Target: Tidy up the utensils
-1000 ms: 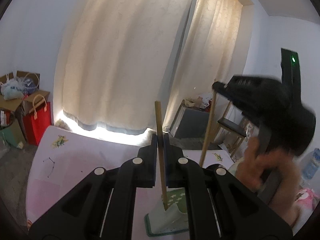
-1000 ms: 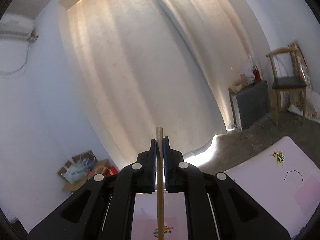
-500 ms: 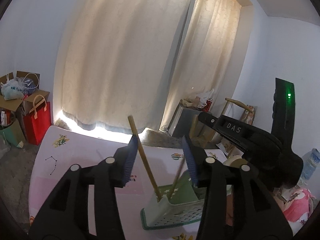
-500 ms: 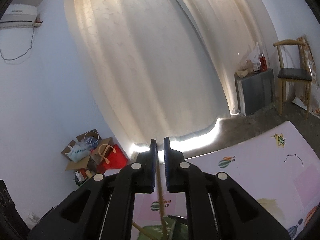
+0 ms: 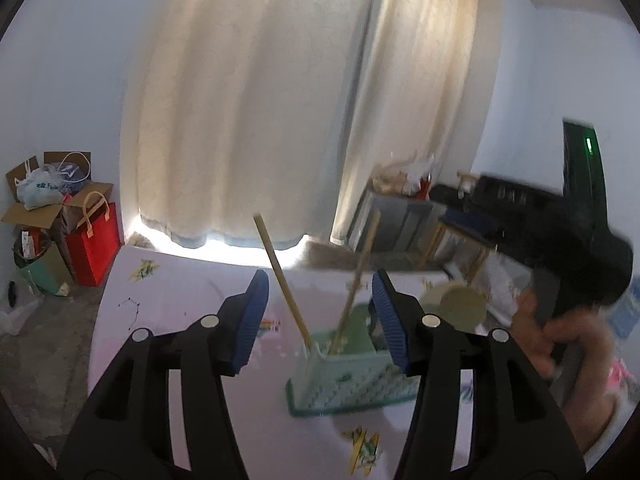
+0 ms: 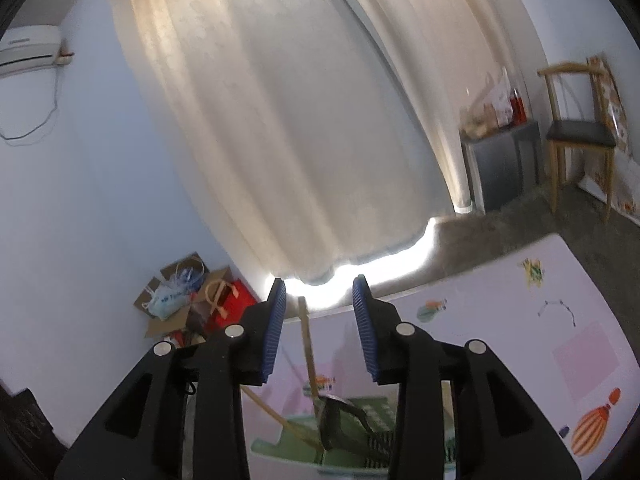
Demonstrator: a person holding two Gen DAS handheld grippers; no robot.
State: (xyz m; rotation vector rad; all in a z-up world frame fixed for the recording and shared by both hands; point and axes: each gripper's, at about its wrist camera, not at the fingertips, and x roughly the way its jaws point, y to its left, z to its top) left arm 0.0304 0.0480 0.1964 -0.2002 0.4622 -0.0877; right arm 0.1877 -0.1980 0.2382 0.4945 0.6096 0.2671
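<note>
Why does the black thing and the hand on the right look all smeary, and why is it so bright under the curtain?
In the left wrist view, the other claw and the hand are smeared by motion blur. In both views, daylight glares under the curtain, and the fisheye lens bends the walls.

Two long wooden chopsticks point(image 5: 283, 276) point(image 5: 357, 276), one pale green slotted plastic utensil basket point(image 5: 352, 384), one dark metal spoon point(image 6: 334, 420).
</note>
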